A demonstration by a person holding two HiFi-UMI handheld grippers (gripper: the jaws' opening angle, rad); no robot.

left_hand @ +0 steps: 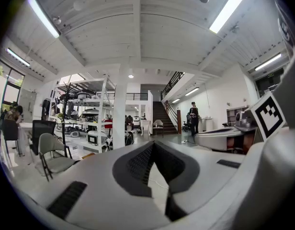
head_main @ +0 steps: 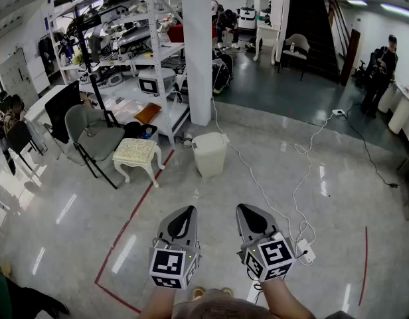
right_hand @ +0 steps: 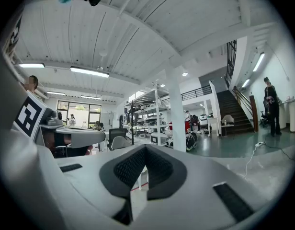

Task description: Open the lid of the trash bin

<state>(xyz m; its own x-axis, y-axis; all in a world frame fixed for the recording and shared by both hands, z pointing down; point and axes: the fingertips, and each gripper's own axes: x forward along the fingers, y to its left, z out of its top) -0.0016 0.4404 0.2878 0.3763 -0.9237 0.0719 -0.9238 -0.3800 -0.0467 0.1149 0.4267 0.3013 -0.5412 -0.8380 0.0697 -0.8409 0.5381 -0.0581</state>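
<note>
Bin (head_main: pixel 210 155) lidded, stool (head_main: pixel 135 153) left of it, pillar (head_main: pixel 196 45) behind | left tool (head_main: pixel 188 210), right tool (head_main: pixel 244 209) clenched, empty

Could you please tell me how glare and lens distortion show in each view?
Head view: fisheye curves the room's edges, light streaks glare on the glossy floor. Left gripper view: black corners, overexposed ceiling light. Right gripper view: black corners, leaning pillar.

You had no legible word, brand or number in any view. The only printed marks were the black-and-white square patterns on the cubes of your left gripper (head_main: pixel 187 210) and right gripper (head_main: pixel 244 208), and those carried no letters.
</note>
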